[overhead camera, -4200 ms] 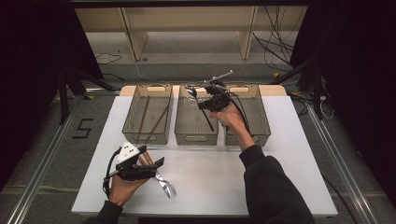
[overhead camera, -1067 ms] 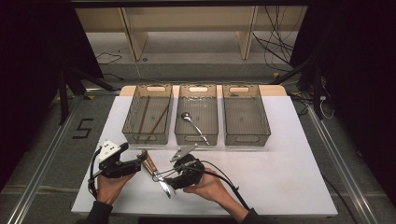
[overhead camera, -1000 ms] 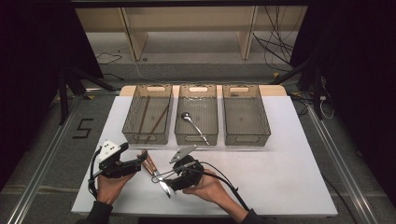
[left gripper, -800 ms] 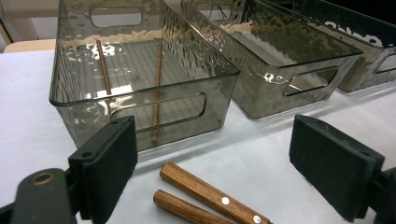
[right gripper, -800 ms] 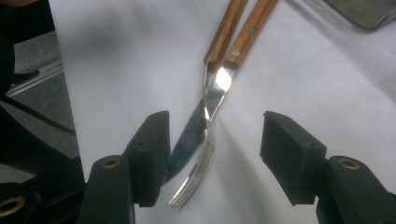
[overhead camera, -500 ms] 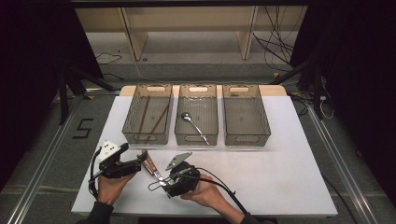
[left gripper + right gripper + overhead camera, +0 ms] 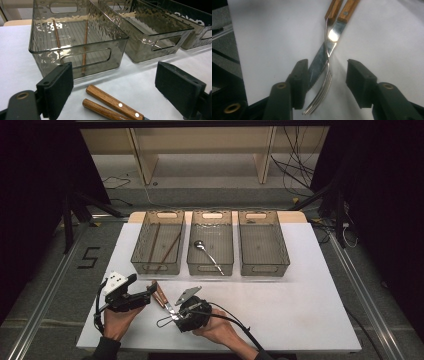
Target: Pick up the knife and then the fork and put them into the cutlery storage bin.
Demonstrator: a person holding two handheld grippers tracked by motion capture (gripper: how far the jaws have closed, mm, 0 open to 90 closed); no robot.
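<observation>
A: Looking at the right gripper (image 7: 325,82), what lies between its jaws?

B: A knife (image 7: 322,56) and a fork (image 7: 322,87), both with wooden handles, lie crossed on the white table (image 7: 280,295). The jaws stand on either side of the metal ends and have just been closing; the left pad is at the knife blade, the right pad is clear of the fork, so nothing is pinched yet.

A: And the left gripper (image 7: 113,85)?

B: Its jaws are spread wide, just over the two wooden handles, touching neither.

A: Where is all this on the table?

B: Near the front edge, left of the middle, in front of three clear bins (image 7: 212,242). The left bin (image 7: 75,40) holds two chopsticks (image 7: 84,42), the middle bin (image 7: 211,265) a spoon (image 7: 207,252).

A: The hands?

B: Both come in from below, the left hand (image 7: 117,320) and the right hand (image 7: 220,330), their grippers near each other.
</observation>
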